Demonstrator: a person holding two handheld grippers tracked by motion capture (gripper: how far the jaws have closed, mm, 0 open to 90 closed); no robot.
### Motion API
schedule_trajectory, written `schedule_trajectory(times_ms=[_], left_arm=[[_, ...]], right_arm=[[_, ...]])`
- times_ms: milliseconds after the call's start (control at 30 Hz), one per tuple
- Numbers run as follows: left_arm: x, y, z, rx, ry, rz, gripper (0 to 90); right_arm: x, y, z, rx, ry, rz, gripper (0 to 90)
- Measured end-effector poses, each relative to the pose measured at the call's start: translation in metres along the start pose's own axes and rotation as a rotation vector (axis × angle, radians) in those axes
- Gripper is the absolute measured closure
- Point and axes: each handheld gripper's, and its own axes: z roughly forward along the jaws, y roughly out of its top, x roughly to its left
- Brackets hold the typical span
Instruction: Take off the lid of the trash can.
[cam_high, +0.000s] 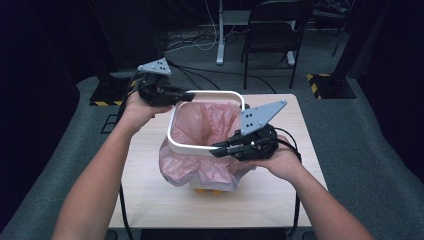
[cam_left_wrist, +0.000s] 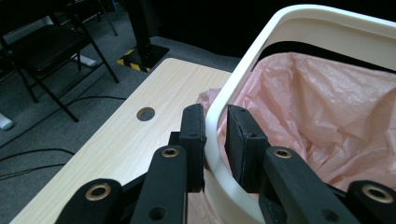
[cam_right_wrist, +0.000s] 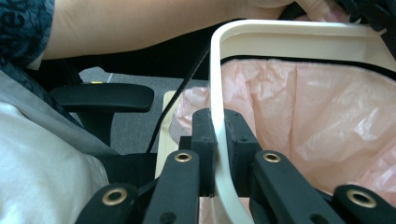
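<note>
Currently:
- White ring (cam_high: 175, 145): a rounded-rectangle plastic frame, held up off the surface (cam_high: 150, 195) near its centre, above the pink bag (cam_high: 200, 167).
- The ring tilts: its 12 o'clock side sits higher than its 6 o'clock side in the high view.
- Left gripper (cam_high: 186, 95): at the ring's 11 o'clock corner. Jaws closed narrow on the ring's edge, one pad outside, one inside, as the left gripper view shows (cam_left_wrist: 215, 140).
- Right gripper (cam_high: 220, 149): at the ring's 5 o'clock side. Jaws clamped narrow on the rim, which runs straight up between the pads in the right gripper view (cam_right_wrist: 215, 140).
- Left hand (cam_high: 136, 107) comes in from 9 o'clock, right hand (cam_high: 280, 162) from 4 o'clock. Each gripper carries a grey three-cornered plate on top.
- Pink bag: thin crinkled plastic. It lines the inside of the ring and bulges out below it at 6 to 7 o'clock, touching the surface.
- Whether the bag's edge is caught under the ring cannot be told; in both gripper views a dark gap runs between the ring's far side and the bag's top edge.
- Something pale with yellow-orange patches (cam_high: 209, 190) peeks out under the bag at 6 o'clock. Too hidden to identify.
- Surface: light wood grain with a round hole (cam_left_wrist: 145, 113) seen in the left gripper view.
- Black folding chair (cam_high: 272, 30) stands on the grey floor beyond the surface at 12 o'clock.
</note>
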Motion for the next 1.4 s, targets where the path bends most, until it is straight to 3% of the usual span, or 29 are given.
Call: schedule_trajectory(times_ms=[400, 467, 600, 767, 933, 1067, 1400], left_arm=[[0.0, -0.003, -0.001, -0.01, -0.027, -0.032, 75.6], [0.0, -0.002, -0.003, -0.034, -0.025, -0.055, 68.8], [0.0, -0.001, -0.013, -0.08, 0.008, -0.08, 53.9], [-0.001, 0.001, -0.029, -0.122, 0.032, -0.091, 46.0], [-0.007, -0.005, -0.053, -0.135, 0.083, -0.09, 43.7], [-0.01, -0.014, -0.066, -0.149, 0.098, -0.088, 43.4], [-0.014, -0.037, -0.073, -0.143, 0.119, -0.094, 43.5]], right_arm=[[0.004, 0.005, -0.002, 0.007, 0.006, 0.004, 84.1], [0.005, 0.005, -0.001, 0.007, 0.009, 0.001, 84.1], [0.007, 0.005, 0.002, 0.018, 0.004, 0.0, 84.1], [0.008, 0.005, 0.001, 0.016, -0.011, 0.004, 84.0], [0.011, 0.007, -0.005, 0.003, -0.037, -0.003, 84.0], [0.014, 0.008, -0.011, -0.001, -0.053, -0.004, 84.0], [0.017, 0.006, -0.021, -0.006, -0.093, -0.005, 83.9]])
